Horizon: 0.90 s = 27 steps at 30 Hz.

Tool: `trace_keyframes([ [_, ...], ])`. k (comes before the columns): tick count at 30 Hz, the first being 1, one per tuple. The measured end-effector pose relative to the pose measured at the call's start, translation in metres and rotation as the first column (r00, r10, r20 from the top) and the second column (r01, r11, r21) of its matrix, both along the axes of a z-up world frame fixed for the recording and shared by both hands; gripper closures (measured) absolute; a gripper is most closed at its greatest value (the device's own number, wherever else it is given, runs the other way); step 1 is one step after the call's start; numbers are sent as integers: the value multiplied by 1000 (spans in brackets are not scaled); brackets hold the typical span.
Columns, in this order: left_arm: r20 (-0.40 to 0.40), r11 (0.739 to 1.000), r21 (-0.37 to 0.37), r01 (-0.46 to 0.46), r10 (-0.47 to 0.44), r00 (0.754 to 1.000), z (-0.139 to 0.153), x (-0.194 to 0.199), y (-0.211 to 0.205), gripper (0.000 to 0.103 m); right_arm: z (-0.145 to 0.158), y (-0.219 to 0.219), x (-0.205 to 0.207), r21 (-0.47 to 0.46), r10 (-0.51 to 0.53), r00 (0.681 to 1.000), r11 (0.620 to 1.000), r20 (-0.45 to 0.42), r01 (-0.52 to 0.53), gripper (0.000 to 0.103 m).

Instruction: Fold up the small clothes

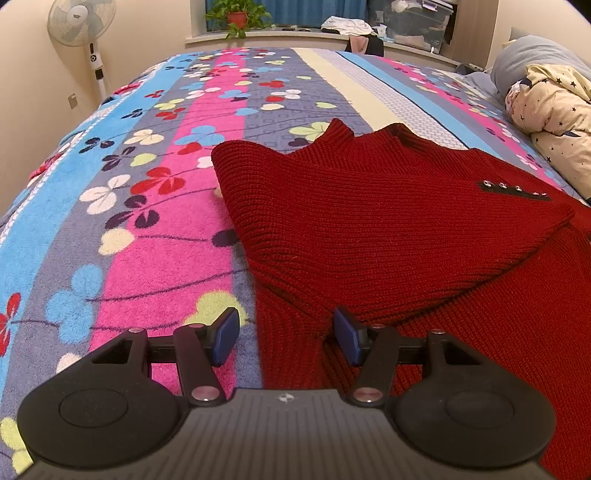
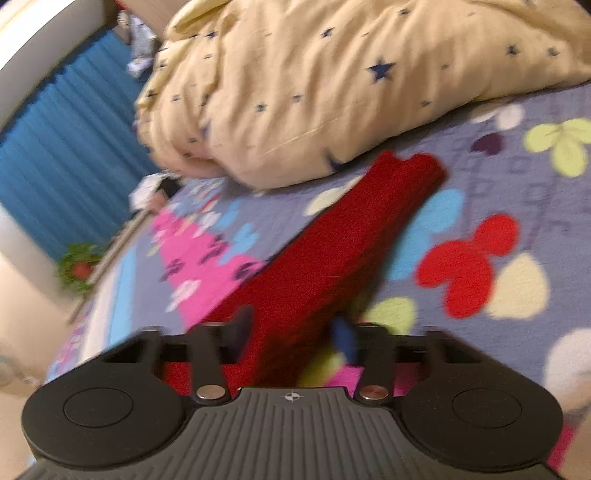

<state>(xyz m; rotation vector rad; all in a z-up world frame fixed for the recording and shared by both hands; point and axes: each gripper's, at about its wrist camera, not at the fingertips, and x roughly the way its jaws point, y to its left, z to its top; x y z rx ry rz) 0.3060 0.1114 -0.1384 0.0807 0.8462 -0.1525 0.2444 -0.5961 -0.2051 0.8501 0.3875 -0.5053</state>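
1. Standing fan [image 1: 82,22] is at the far left against the wall, off the bed's left edge.
2. Floral blanket [image 1: 147,229] covers the bed; a broad stretch of it lies uncovered left of the garment, out to the bed's left edge.
3. Left gripper [image 1: 287,338]: fingers spread wide, released, grasping nothing. The left blue pad [image 1: 226,334] is over bare blanket, the right one over knit; the garment's left edge runs between them.
4. Red sweater [image 1: 369,221] lies on the blanket, right of centre, collar toward the window, a sleeve folded across the front with a buttoned cuff [image 1: 513,189] near its right edge.
5. Potted plant [image 1: 236,16] sits on the far windowsill, beyond the bed's far edge.
6. Star-print quilt [image 1: 554,110] is bunched at the bed's right edge, near the sweater's right side.
7. Right gripper [image 2: 295,332]: view blurred. A red sleeve [image 2: 351,236] runs from between the fingers toward the quilt [image 2: 332,81]; whether the fingers grasp it, I cannot tell.
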Motion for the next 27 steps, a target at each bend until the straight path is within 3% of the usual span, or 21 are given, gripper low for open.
trace_keyframes([
  [4,-2,1000,1,-1,1,1000,0,0,0,40,7,7,2,-52,-21,1000,998,-14,21,88],
  [7,-9,1000,-1,-5,5,1000,1,1,1,40,33,25,9,-172,-37,998,985,-44,29,89],
  [9,-17,1000,-3,-5,5,1000,2,0,1,40,65,53,15,-318,-34,998,948,-49,17,90],
  [11,-30,1000,-8,-6,6,1000,2,0,2,40,97,99,24,-509,-7,999,860,-46,-18,90],
  [13,-46,1000,-16,-12,12,999,2,2,3,40,127,160,32,-677,88,996,731,-20,-78,90],
  [15,-49,1000,-23,-18,17,999,4,1,4,40,150,231,36,-784,252,968,603,7,-151,90],
  [17,-40,999,-39,-33,31,999,8,0,8,40,159,307,35,-833,440,898,494,-8,-249,90],
  [19,-35,996,-66,-67,65,997,14,1,16,40,153,373,32,-827,611,789,410,-64,-385,89],
  [20,-35,993,-79,-90,88,996,17,1,21,40,143,405,32,-798,702,703,358,-112,-485,84],
  [22,-30,985,-117,-125,122,992,24,2,34,40,113,456,37,-664,842,477,207,-253,-718,69],
  [23,-30,979,-144,-144,142,989,27,1,43,40,92,476,36,-590,872,372,125,-319,-798,67],
  [24,-34,973,-164,-162,159,987,30,2,50,40,74,488,34,-543,869,327,83,-371,-836,68],
  [25,-41,966,-185,-181,176,984,31,1,57,41,59,496,30,-502,853,305,60,-424,-863,68],
  [26,-51,957,-213,-198,191,980,33,1,63,41,51,497,24,-486,838,309,60,-450,-872,68],
  [27,-59,949,-237,-207,199,978,35,2,68,41,54,490,15,-502,842,333,88,-424,-861,66],
])
